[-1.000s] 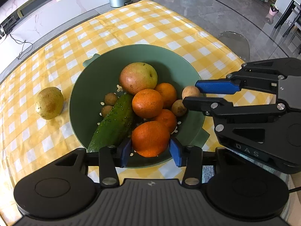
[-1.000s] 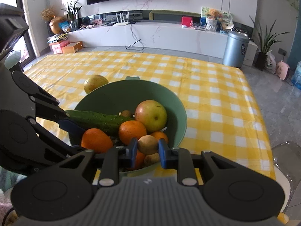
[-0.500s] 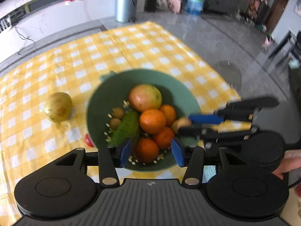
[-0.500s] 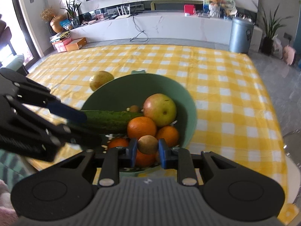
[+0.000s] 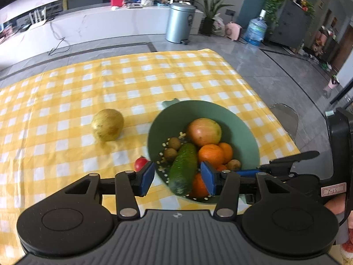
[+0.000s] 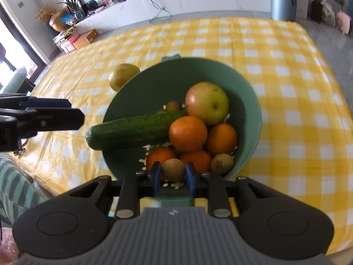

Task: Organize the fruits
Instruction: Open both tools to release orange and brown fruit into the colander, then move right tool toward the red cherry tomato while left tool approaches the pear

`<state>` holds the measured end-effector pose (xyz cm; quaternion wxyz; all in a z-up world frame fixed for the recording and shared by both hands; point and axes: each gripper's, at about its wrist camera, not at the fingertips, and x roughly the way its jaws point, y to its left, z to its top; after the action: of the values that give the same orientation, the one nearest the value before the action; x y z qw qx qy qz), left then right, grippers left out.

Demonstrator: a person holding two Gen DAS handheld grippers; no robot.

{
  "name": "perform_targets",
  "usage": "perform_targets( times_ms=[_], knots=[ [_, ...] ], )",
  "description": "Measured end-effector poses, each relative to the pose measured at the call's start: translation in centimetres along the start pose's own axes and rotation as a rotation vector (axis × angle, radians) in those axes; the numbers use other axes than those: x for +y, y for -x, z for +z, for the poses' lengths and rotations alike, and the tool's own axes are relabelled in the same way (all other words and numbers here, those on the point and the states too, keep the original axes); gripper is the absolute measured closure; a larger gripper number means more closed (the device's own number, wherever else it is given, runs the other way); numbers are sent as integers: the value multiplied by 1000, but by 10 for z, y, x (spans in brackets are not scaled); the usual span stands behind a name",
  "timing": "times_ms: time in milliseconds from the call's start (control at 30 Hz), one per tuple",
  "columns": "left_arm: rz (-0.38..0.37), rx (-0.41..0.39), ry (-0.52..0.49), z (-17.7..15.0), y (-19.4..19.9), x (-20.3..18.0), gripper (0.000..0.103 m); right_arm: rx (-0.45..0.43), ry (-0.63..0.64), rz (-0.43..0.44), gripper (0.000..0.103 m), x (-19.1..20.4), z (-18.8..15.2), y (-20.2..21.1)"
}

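Observation:
A green strainer bowl (image 5: 247,132) (image 6: 154,81) holds an apple (image 6: 207,102), several oranges (image 6: 188,133), a cucumber (image 6: 134,130) and small brown fruits. My right gripper (image 6: 173,177) is shut on a small brown fruit (image 6: 173,169) just above the bowl's near rim. My left gripper (image 5: 177,177) is open and empty, raised above the bowl's near-left edge. A yellow-green pear (image 5: 107,124) (image 6: 123,76) lies on the cloth left of the bowl. A small red tomato (image 5: 141,163) lies beside the bowl.
The yellow checked tablecloth (image 5: 92,84) covers the table. The table's right edge (image 5: 253,84) drops to a grey floor. A clear chair (image 5: 284,114) stands by that edge. A person's striped clothing (image 6: 15,190) is at the near left.
My left gripper has risen and pulled back left, away from the oranges. My right gripper still holds the small brown fruit and has lifted slightly.

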<state>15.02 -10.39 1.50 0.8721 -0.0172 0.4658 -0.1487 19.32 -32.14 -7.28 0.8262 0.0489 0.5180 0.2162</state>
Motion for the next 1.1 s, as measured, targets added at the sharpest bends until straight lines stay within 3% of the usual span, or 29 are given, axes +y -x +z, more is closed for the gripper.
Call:
perform_targets(
  times_ms=[367,567,633,700,900,1100],
  knots=[
    [15,-11,27,-8,8,18,46,15,-49,-21,80,2,1,-2],
    [21,-48,31,-11,20,27,46,-31,-47,-20,78,10,0,11],
    [32,-62,22,-12,25,28,46,-56,-29,-17,68,17,-1,17],
    [53,-78,3,-14,30,28,46,-89,-6,-17,67,26,-2,24],
    [102,-117,-38,-22,42,29,46,-220,29,-8,45,52,-7,47],
    [160,-113,-49,-31,45,38,46,-289,190,-64,37,89,-11,59]
  ],
)
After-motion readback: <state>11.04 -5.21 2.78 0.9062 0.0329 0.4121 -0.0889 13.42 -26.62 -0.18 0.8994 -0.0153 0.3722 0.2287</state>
